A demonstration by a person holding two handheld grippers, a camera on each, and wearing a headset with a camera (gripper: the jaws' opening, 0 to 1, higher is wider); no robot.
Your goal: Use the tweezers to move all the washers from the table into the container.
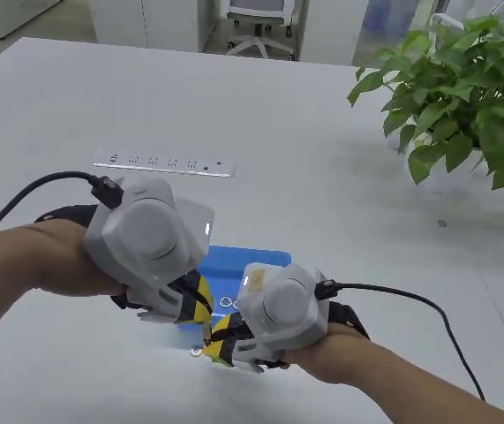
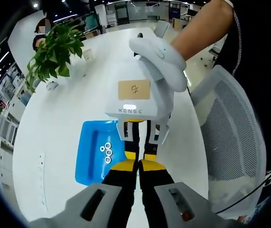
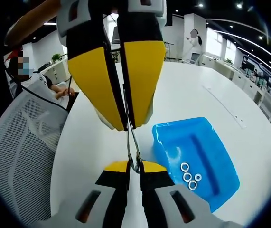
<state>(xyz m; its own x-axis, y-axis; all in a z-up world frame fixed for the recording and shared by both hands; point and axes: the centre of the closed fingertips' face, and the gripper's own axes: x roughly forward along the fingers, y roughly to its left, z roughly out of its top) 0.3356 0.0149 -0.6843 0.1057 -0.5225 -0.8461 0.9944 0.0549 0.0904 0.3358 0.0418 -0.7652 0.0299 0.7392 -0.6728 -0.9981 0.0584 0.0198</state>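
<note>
Tweezers (image 3: 130,147) gripped by left gripper (image 3: 126,127) and right gripper (image 3: 134,167), washers (image 3: 188,176) in blue container (image 3: 212,142)

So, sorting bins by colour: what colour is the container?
Container is blue; clearest in right gripper view.

Left gripper (image 2: 138,167): tilting down-right at the left of the head view, fingers clamping the tweezers (image 3: 130,142).
Right gripper (image 3: 134,167): sitting lower centre, fingers pressing together, tips meeting the left's.
Arms: left forearm (image 1: 22,256) entering from the left edge, right forearm (image 1: 393,380) from the lower right.
</note>
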